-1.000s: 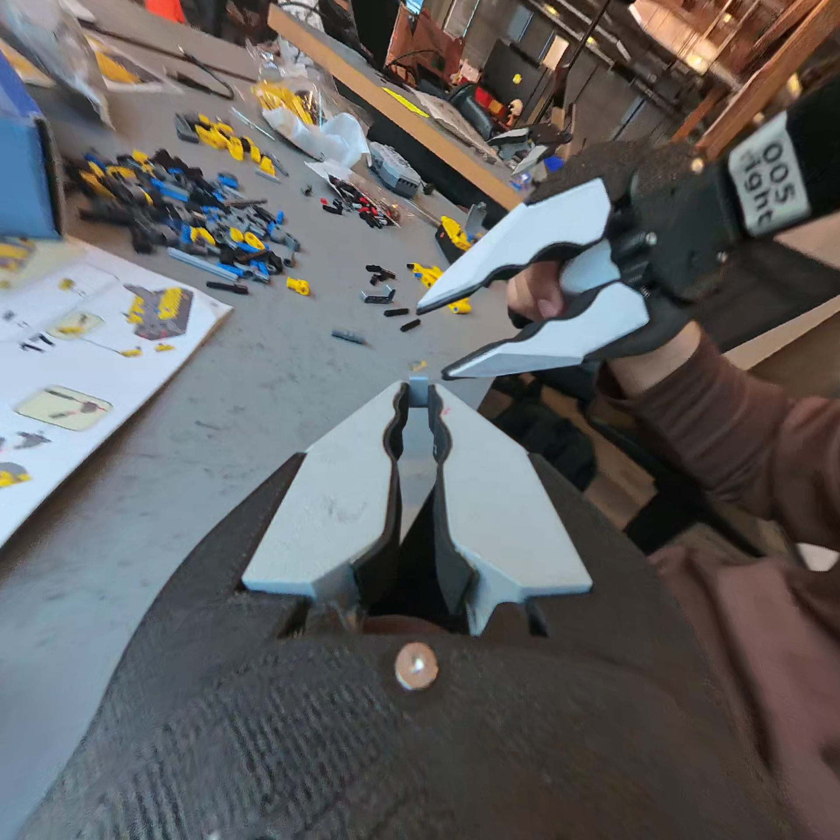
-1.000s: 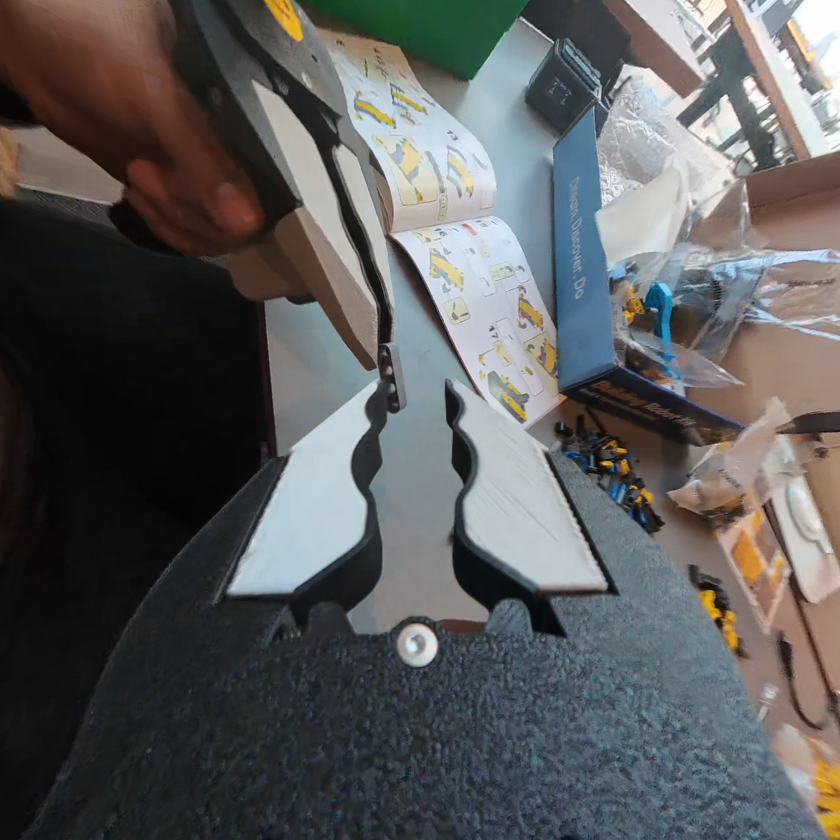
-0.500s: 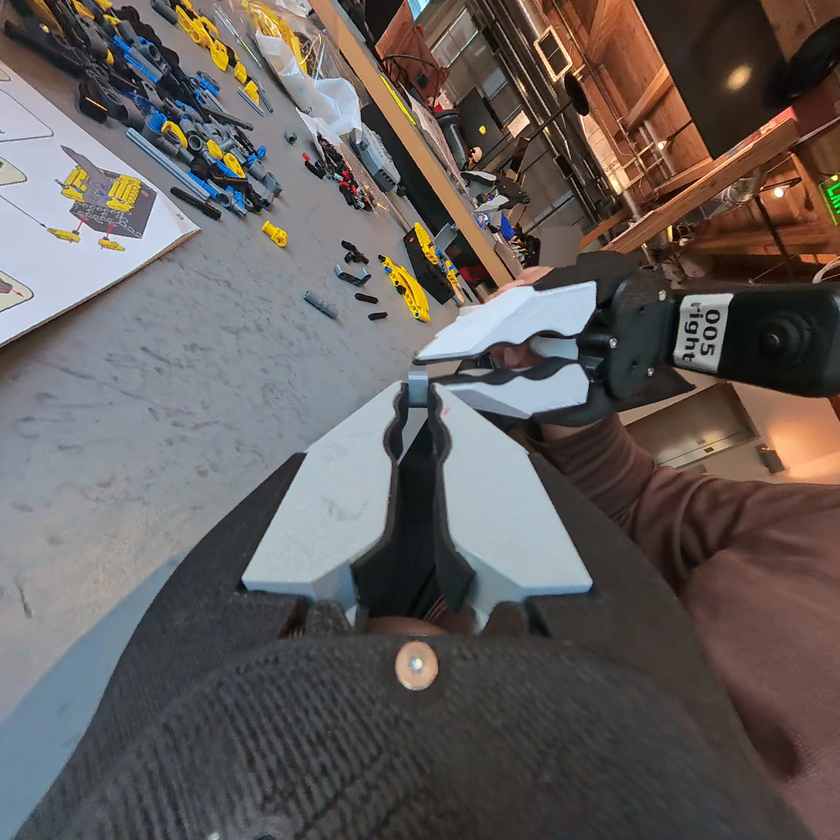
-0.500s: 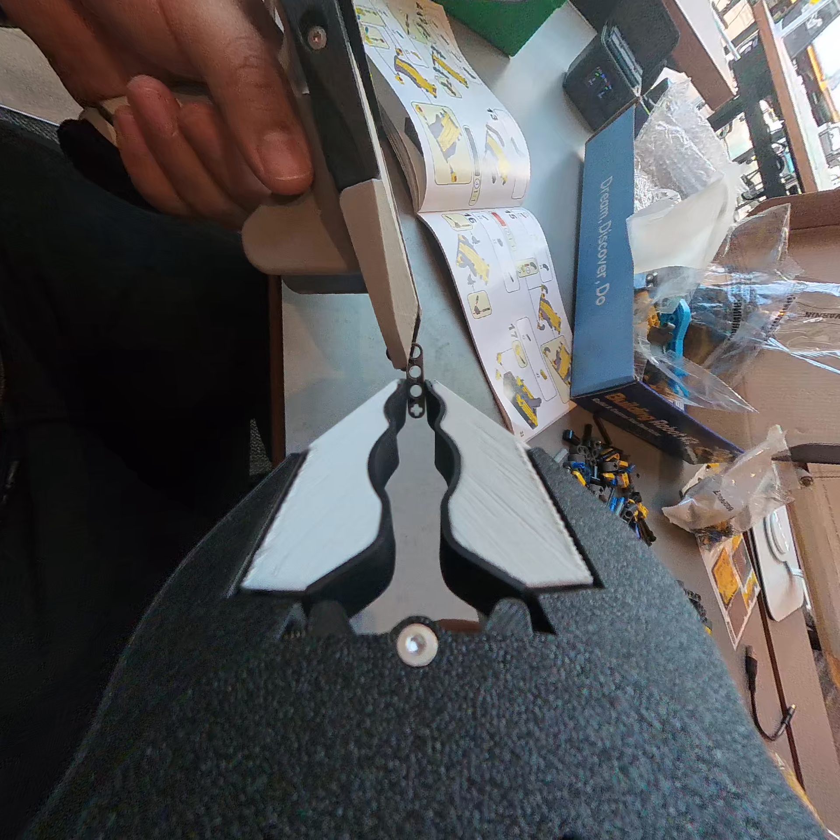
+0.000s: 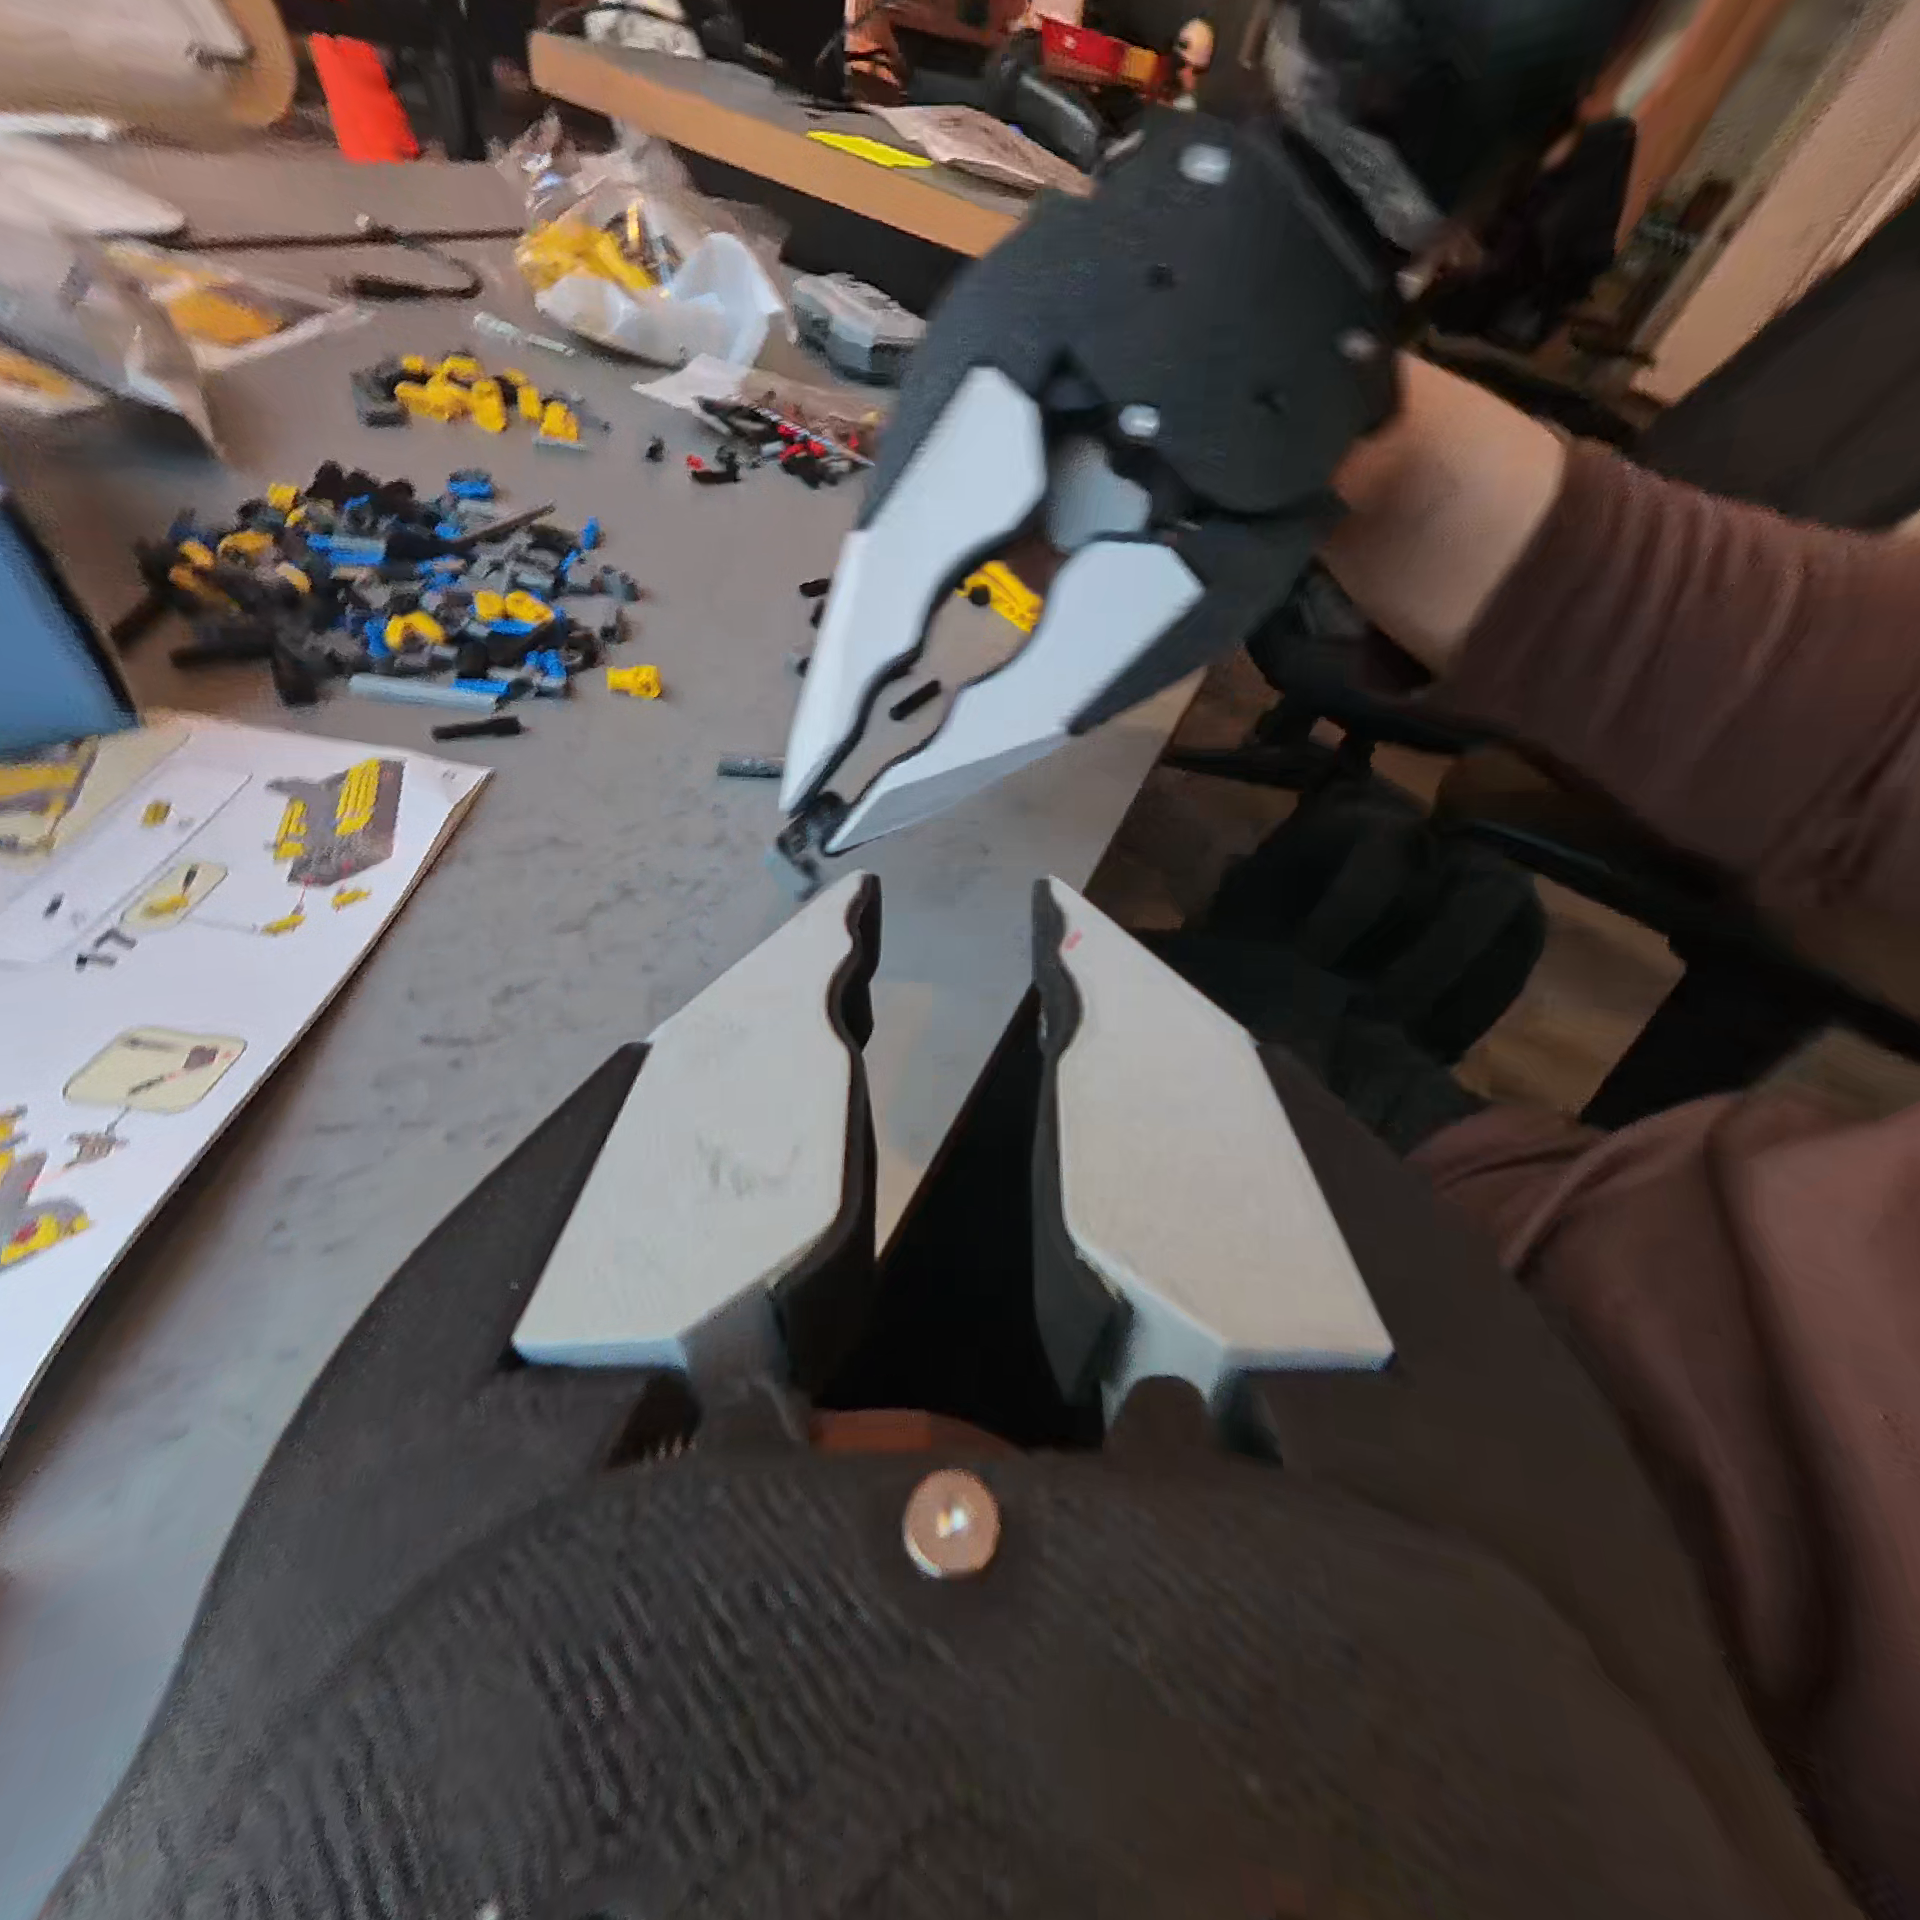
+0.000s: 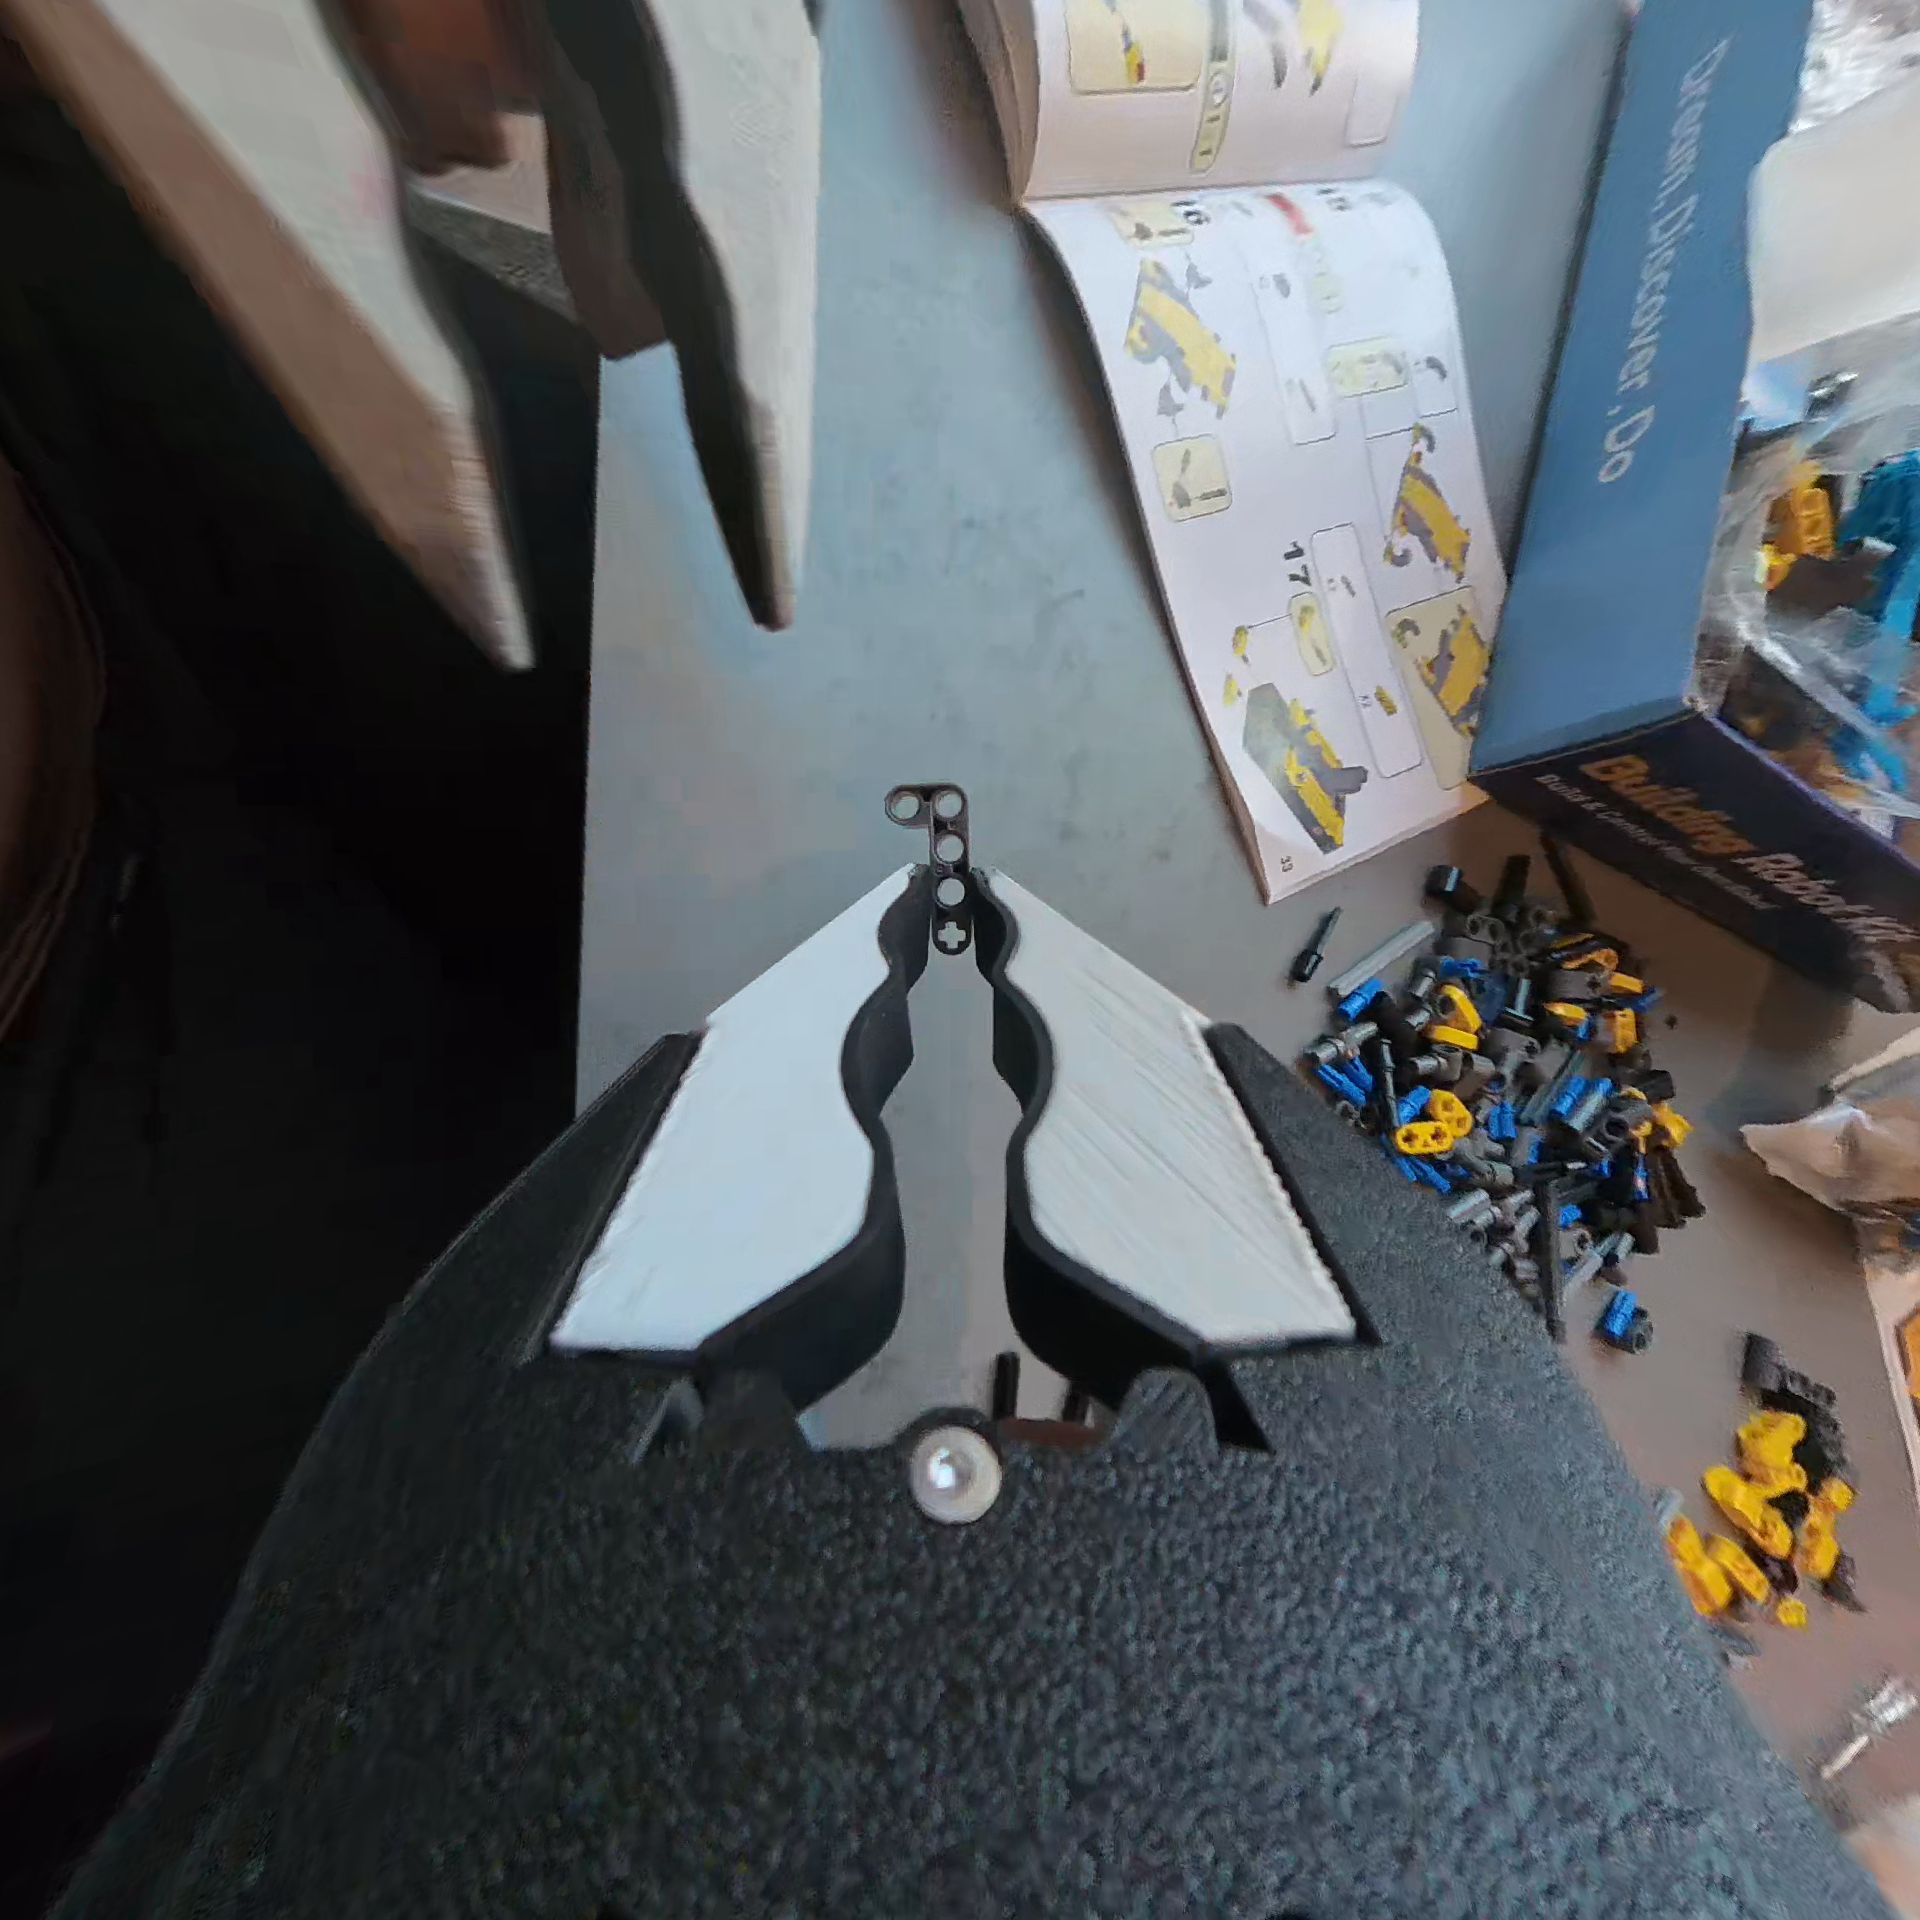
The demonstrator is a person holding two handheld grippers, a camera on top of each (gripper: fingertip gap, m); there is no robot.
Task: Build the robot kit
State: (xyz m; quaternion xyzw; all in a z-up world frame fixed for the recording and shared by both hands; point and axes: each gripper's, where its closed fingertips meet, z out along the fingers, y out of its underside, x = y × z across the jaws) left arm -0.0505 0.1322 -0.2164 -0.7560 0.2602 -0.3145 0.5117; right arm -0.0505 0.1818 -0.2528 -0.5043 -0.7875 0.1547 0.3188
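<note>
Left wrist view, from the left edge of the frame: the booklet (image 5: 208, 935) lies open on the grey surface (image 5: 582, 987), and above it sits the pile (image 5: 395, 592) of black, blue and yellow pieces. At centre, your left gripper (image 5: 951, 904) has its fingers parted by a clear gap, with nothing between them. Just above its tips, your right gripper (image 5: 821, 831) points down toward it, tips almost together on a small dark piece that is blurred here. Your sleeve (image 5: 1714, 675) fills the right side.

Right wrist view: the left gripper's fingers hang in the upper left, apart and empty, over the surface's edge. At centre, the right gripper's fingers are drawn in to a narrow slit, pinching the beam (image 6: 940, 862), a black L-shaped piece with holes, by its long leg. The short leg juts past the tips toward the left. The beam is clear of the surface, near the left gripper but not touching it. Right of centre lie the booklet and the box (image 6: 1621, 416), with the pile below them.
</note>
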